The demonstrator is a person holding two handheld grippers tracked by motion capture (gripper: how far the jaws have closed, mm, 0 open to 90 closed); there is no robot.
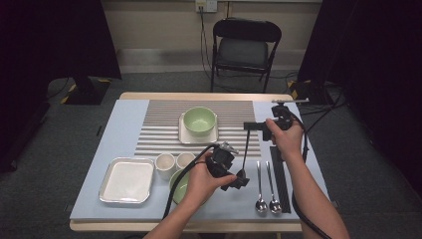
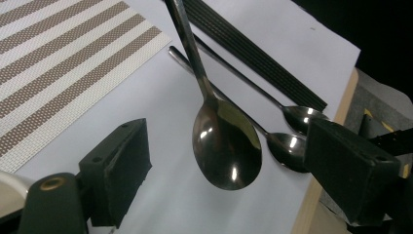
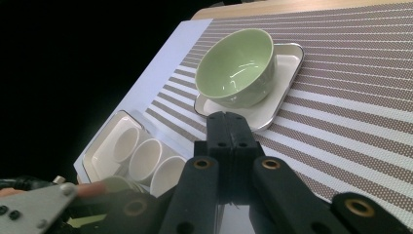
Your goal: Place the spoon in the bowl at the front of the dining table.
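The right gripper (image 1: pixel 250 126) pinches a spoon's (image 2: pixel 226 141) handle near the striped mat (image 1: pixel 164 130); its bowl hangs between the left gripper's (image 1: pixel 241 180) wide jaws.

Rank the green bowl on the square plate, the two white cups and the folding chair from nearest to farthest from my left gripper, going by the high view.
From the left gripper:
1. Two white cups, just left of it on the blue mat.
2. Green bowl on the square plate, beyond it on the striped placemat.
3. Folding chair, on the floor past the table's far edge.
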